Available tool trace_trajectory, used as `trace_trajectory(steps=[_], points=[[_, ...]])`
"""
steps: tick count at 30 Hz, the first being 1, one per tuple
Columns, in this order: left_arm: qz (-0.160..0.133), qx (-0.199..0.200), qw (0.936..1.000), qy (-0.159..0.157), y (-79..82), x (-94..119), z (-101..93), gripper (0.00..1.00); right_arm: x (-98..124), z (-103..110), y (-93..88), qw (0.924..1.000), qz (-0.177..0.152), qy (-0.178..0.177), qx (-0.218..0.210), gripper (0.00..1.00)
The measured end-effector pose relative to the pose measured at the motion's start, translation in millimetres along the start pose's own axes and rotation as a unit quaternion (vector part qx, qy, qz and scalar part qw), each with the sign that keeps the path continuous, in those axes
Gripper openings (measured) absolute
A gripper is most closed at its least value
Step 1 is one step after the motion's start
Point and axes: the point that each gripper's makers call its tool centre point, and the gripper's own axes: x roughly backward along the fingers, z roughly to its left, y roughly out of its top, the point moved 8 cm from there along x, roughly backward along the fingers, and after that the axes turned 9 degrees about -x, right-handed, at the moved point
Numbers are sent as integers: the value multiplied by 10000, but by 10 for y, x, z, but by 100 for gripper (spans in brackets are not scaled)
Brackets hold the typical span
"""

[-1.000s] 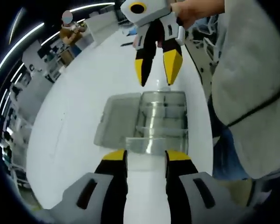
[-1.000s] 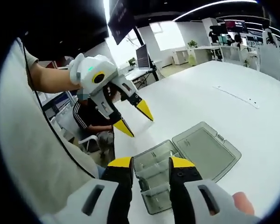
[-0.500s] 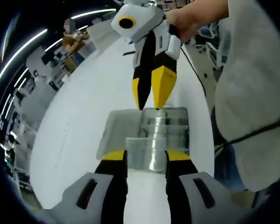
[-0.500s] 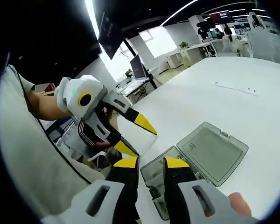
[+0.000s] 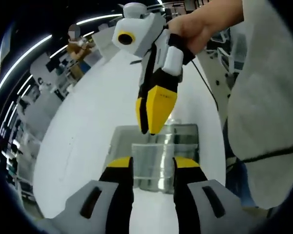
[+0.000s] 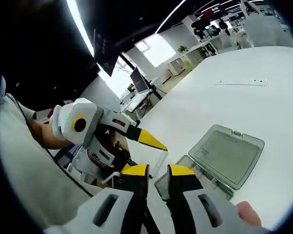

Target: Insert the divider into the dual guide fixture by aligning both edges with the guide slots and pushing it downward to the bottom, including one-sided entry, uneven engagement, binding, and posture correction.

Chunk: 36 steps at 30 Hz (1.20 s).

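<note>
Left gripper view: left gripper (image 5: pixel 153 168) with its 2 yellow-tipped jaws part open, a clear rectangular plastic divider (image 5: pixel 153 165) standing between them; whether the pads press its edges cannot be told. Just beyond the divider sits the translucent grey plastic compartment box (image 5: pixel 180 134) with its hinged lid (image 5: pixel 118 141) laid open flat to the left, on the white table (image 5: pixel 88 122). Above the box the right gripper (image 5: pixel 154 119) points down, jaws nearly together, tips close over the divider's top edge; contact cannot be told. A hand (image 5: pixel 193 29) holds its white body.

Right gripper view: right gripper (image 6: pixel 153 170) jaws narrowly apart, nothing visible between them. Beyond, the left gripper (image 6: pixel 151 146) carries the divider (image 6: pixel 158 163), beside the open box (image 6: pixel 195 173) and lid (image 6: pixel 229 153).
</note>
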Motion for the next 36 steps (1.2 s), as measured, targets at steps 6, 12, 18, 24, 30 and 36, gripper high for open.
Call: trace_trajectory(steps=[6, 12, 18, 24, 30, 36], points=[[-26, -12, 10000, 68, 48, -10, -8, 28, -7, 5, -6, 9999, -13, 17, -103, 7], [-39, -43, 9999, 112, 72, -31, -12, 28, -12, -34, -22, 9998, 40, -30, -213, 6], [-78, -49, 9998, 169, 119, -47, -2, 28, -15, -53, -42, 9993, 77, -49, -349, 4], [-84, -66, 9997, 197, 147, -62, 3, 28, -18, -83, -60, 9988, 136, -97, -468, 1], [-57, -114, 9997, 208, 160, -74, -2, 28, -32, -99, -57, 9982, 150, -89, -565, 0], [-52, -100, 9996, 242, 157, -75, -4, 28, -54, -100, -63, 9971, 170, -53, -737, 0]])
